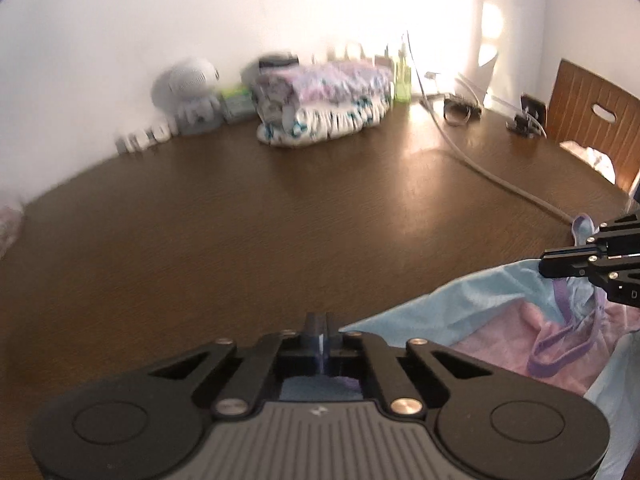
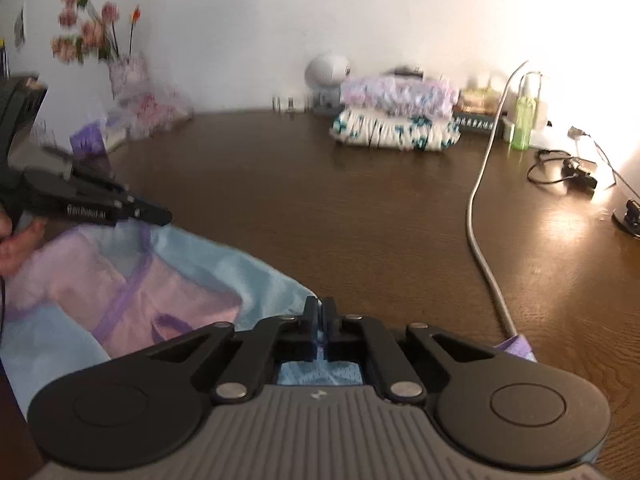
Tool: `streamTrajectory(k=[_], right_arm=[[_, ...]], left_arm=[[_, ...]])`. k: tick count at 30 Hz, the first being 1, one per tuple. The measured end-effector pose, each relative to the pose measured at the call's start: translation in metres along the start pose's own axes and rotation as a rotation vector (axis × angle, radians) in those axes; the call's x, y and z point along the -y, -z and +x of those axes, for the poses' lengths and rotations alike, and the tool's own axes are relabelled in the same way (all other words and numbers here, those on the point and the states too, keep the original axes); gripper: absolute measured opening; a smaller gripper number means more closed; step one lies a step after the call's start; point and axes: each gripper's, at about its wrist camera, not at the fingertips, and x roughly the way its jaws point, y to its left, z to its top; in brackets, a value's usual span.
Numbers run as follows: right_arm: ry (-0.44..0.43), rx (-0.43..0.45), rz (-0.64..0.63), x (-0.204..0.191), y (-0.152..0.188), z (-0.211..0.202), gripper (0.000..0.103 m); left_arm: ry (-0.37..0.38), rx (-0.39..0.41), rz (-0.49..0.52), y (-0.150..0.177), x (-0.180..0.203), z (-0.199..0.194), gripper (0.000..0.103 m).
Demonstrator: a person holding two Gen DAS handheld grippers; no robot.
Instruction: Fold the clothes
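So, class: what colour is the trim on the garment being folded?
Purple, edging the light blue and pink garment; the right wrist view shows it best.

Bare table (image 2: 320,208) ahead; cable (image 2: 476,216) crosses right, folded stack (image 2: 396,120) behind.

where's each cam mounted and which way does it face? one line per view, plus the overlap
Left wrist: sits on the left gripper, looks forward and down across the brown table toward the wall; own jaws shut on the light blue garment, right gripper enters at right.
Right wrist: sits on the right gripper, same heading; own jaws shut on the garment edge, left gripper and a hand at left.
Shared: garment, table, folded clothes stack, grey cable, green bottle.
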Motion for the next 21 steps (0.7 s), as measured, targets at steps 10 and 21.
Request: streamTrajectory(k=[10,21], right_arm=[[-0.063,0.135,0.006,0.002,0.005,-0.062,0.001],[-0.023,0.04,0.002,0.004,0.006,-0.032,0.002]], left_arm=[[-0.122,0.165,-0.027,0.029,0.029,-0.08,0.0],[-0.035,0.041,0.073,-0.014,0.022,-0.026,0.044]])
